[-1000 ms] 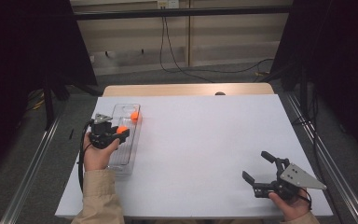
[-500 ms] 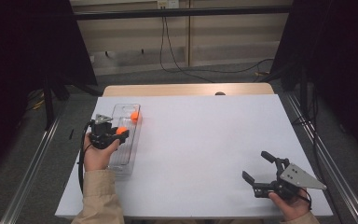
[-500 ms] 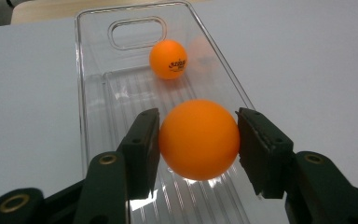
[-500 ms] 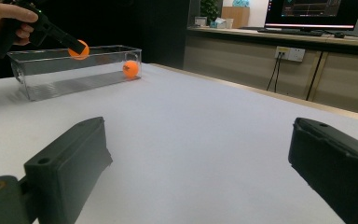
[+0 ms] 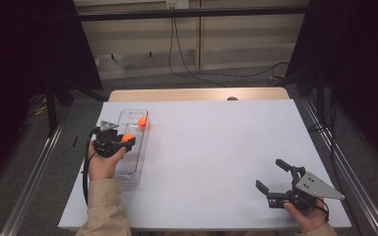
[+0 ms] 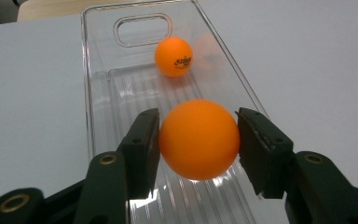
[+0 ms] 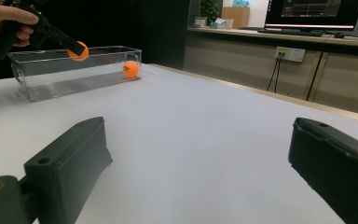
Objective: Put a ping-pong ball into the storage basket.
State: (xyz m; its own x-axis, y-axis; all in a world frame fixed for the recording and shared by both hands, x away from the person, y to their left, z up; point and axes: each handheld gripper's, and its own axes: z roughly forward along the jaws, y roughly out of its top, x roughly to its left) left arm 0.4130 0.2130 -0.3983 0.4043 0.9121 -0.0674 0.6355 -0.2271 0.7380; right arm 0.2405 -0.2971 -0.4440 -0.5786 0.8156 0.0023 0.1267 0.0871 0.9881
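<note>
My left gripper [image 5: 127,139] is shut on an orange ball [image 6: 199,139], held just above the near half of a clear plastic tray [image 5: 130,167] at the table's left. Both pads press the ball's sides. A second orange ball [image 6: 174,56] with black print lies inside the tray near its far end, by the handle cut-out. In the right gripper view the tray [image 7: 74,77], the held ball [image 7: 79,51] and the resting ball [image 7: 130,69] appear far off to the left. My right gripper [image 5: 270,174] stands open over the near right of the table, nothing between its jaws.
The white table top [image 5: 216,142] stretches between the tray and the right gripper. A wooden strip [image 5: 197,94] borders its far edge. Metal rails [image 5: 34,167] run along both sides. Cables hang at the wall behind.
</note>
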